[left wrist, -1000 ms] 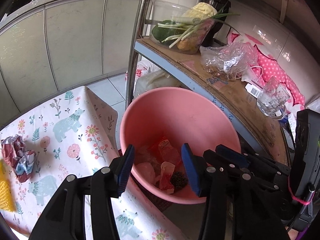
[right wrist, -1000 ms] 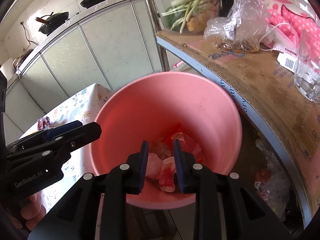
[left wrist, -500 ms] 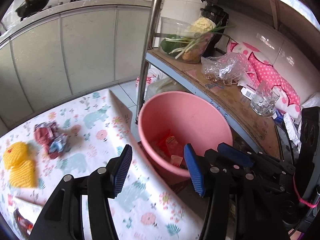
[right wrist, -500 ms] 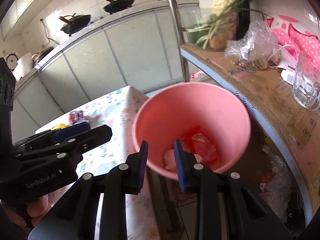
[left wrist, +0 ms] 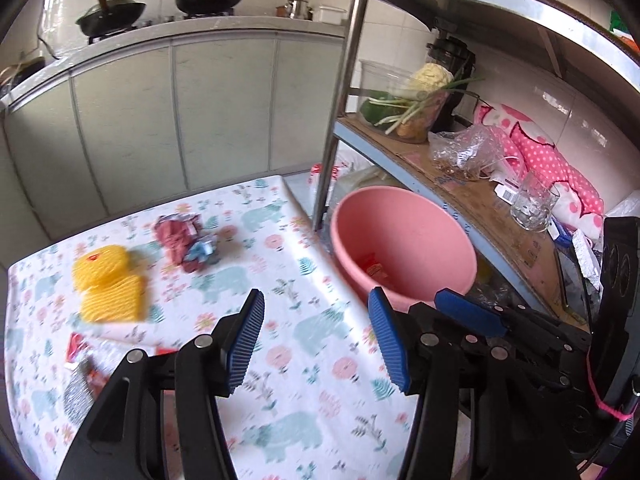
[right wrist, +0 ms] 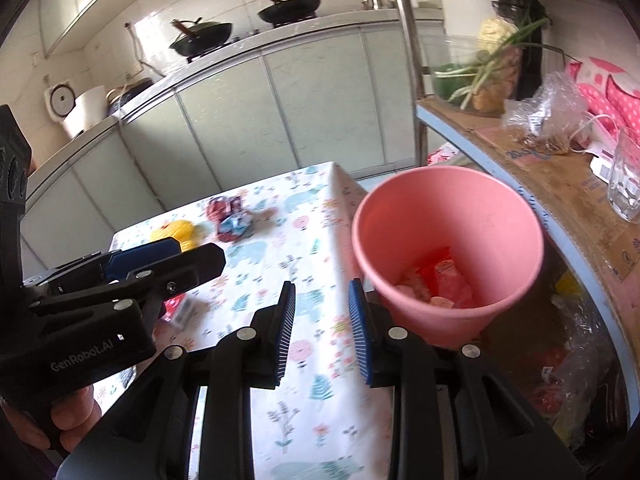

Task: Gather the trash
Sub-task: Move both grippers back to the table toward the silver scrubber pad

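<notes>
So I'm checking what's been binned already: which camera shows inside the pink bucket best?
The right wrist view: it looks down into the pink bucket onto the wrappers. The left wrist view shows only a red scrap.

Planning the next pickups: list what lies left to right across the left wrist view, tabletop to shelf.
Yellow foam net → crumpled red and blue wrapper → pink bin → clear plastic bag → glass mug.
</notes>
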{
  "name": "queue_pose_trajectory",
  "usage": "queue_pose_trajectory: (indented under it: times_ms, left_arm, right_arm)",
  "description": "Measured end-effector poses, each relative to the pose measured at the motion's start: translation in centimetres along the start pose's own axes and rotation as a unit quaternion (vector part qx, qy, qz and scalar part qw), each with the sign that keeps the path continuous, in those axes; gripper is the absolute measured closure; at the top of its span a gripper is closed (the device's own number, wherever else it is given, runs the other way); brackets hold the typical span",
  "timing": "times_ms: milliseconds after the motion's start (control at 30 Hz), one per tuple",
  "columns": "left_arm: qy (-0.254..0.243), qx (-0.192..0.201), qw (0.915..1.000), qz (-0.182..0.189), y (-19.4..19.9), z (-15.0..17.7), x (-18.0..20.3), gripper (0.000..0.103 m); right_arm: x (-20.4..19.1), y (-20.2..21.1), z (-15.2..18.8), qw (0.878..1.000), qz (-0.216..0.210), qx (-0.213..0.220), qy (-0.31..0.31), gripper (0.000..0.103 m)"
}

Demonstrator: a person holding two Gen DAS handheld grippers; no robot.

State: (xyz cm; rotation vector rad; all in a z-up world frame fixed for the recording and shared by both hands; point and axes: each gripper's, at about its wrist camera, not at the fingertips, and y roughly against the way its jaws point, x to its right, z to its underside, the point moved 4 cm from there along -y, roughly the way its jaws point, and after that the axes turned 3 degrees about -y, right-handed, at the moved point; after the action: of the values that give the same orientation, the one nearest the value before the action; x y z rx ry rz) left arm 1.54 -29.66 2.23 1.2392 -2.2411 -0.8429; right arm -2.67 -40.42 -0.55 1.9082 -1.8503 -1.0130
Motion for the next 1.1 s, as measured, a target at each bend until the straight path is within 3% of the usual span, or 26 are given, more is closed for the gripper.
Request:
queue_pose_trajectory:
  times_ms: [733,1100]
  left_arm:
    - [0.043,-0.004,0.9969,-0.065,5.0,6.1,-7.4,0.049]
    - [0.112,-0.019,0.9856,-0.126,8.3,10.6,-15.4,0.049]
  right_arm:
    - [-6.4,-1.0,3.9,0.997,-0.050,-0.038,0.038,0.075]
    - [-8.1,-2.6,5.2,0.993,-0.080,-0.069,0.050,0.073]
